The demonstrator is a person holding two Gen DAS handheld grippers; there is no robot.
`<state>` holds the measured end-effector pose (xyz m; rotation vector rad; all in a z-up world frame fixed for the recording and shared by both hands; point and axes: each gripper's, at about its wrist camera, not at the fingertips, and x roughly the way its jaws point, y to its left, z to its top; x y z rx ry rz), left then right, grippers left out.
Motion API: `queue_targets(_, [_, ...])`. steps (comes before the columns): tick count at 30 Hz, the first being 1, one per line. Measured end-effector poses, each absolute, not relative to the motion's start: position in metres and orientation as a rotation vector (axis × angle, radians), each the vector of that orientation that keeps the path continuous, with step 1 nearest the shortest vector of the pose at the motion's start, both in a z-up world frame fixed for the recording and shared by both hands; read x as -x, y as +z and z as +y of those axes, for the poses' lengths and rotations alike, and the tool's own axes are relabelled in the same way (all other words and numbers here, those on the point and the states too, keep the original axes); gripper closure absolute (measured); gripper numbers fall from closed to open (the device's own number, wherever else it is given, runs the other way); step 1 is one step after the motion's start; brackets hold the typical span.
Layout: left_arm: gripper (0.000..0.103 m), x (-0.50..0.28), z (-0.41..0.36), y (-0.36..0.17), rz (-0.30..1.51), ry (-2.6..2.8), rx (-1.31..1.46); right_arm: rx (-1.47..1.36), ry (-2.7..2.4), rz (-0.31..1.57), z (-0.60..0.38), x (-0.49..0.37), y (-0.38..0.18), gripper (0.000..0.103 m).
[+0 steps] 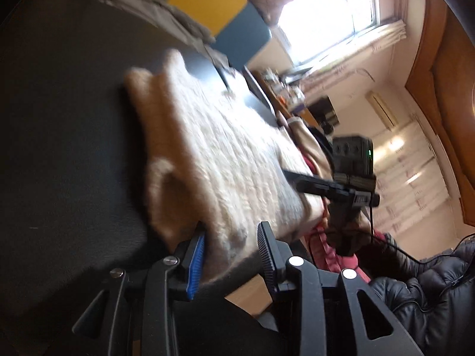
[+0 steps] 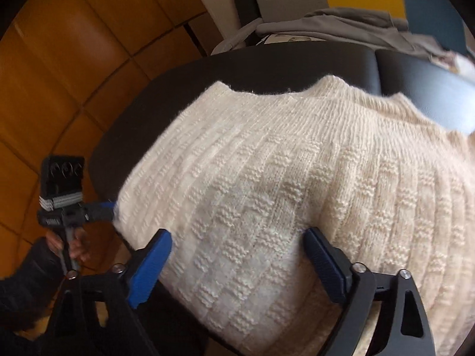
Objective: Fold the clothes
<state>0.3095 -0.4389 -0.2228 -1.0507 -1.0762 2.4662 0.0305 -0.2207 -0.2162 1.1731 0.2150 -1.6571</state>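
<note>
We see a cream sweater with a checkered knit. Our table is black; our pads are blue.

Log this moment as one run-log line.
task: fold clothes | left gripper: around cream sweater edge | right gripper: open, sweater between fingers | surface: black table

One cream sweater, two grippers: left, right.

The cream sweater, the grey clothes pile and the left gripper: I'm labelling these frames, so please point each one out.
cream sweater (image 2: 267, 178): right wrist view, middle of the knit.
grey clothes pile (image 2: 341, 26): right wrist view, top folds.
left gripper (image 2: 114, 207): right wrist view, fingers at the sweater's edge.
</note>
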Motion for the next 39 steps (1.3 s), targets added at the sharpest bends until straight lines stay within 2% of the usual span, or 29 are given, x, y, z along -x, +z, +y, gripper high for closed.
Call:
queue_targets(1, [0.073, -0.31, -0.435, -0.223, -1.05, 2.464, 1.076, -1.181, -1.653, 0.21, -0.223, -0.03, -0.216, 0.006])
queue_targets(2, [0.087, -0.311, -0.432, -0.224, -1.024, 2.461, 1.1, -1.19, -1.649, 0.204, -0.226, -0.03, -0.215, 0.005])
queue_targets(6, [0.095, -0.315, -0.418, -0.226, -0.92, 2.446, 1.197, -1.189, -1.664, 0.275, -0.233, -0.036, -0.216, 0.003])
queue_targets(10, [0.095, -0.319, -0.405, -0.228, -0.823, 2.428, 1.285, -1.157, -1.692, 0.364, -0.243, -0.049, -0.221, 0.0])
queue_targets(13, [0.092, -0.321, -0.404, -0.224, -0.856, 2.441, 1.297, -1.146, -1.702, 0.409, -0.247, -0.054, -0.222, 0.0])
queue_targets(16, [0.083, -0.33, -0.406, -0.205, -0.853, 2.504, 1.282, -1.143, -1.707, 0.393, -0.247, -0.054, -0.222, 0.0])
queue_targets(17, [0.083, -0.333, -0.408, -0.197, -0.865, 2.531, 1.265, -1.141, -1.708, 0.387, -0.247, -0.054, -0.222, 0.0])
queue_targets(20, [0.081, -0.339, -0.419, -0.165, -0.959, 2.649, 1.094, -1.132, -1.702, 0.356, -0.246, -0.054, -0.222, 0.0])
queue_targets(23, [0.08, -0.313, -0.407, -0.144, -0.958, 2.729, 0.983, -1.122, -1.692, 0.318, -0.24, -0.054, -0.22, 0.0])
queue_targets(26, [0.08, -0.261, -0.379, -0.144, -0.919, 2.746, 0.996, -1.104, -1.664, 0.258, -0.23, -0.051, -0.216, 0.0])
queue_targets(28, [0.08, -0.23, -0.363, -0.15, -0.957, 2.701, 0.987, -1.097, -1.626, 0.193, -0.217, -0.046, -0.209, 0.0])
queue_targets(33, [0.08, -0.173, -0.323, -0.164, -0.847, 2.657, 1.09, -1.064, -1.628, 0.028, -0.128, -0.015, -0.177, 0.0])
queue_targets(37, [0.08, -0.141, -0.287, -0.175, -0.628, 2.62, 1.204, -1.127, -1.664, -0.138, -0.024, 0.024, -0.176, 0.0])
queue_targets(39, [0.08, -0.134, -0.281, -0.18, -0.592, 2.602, 1.234, -1.172, -1.687, -0.179, 0.013, 0.042, -0.185, 0.0])
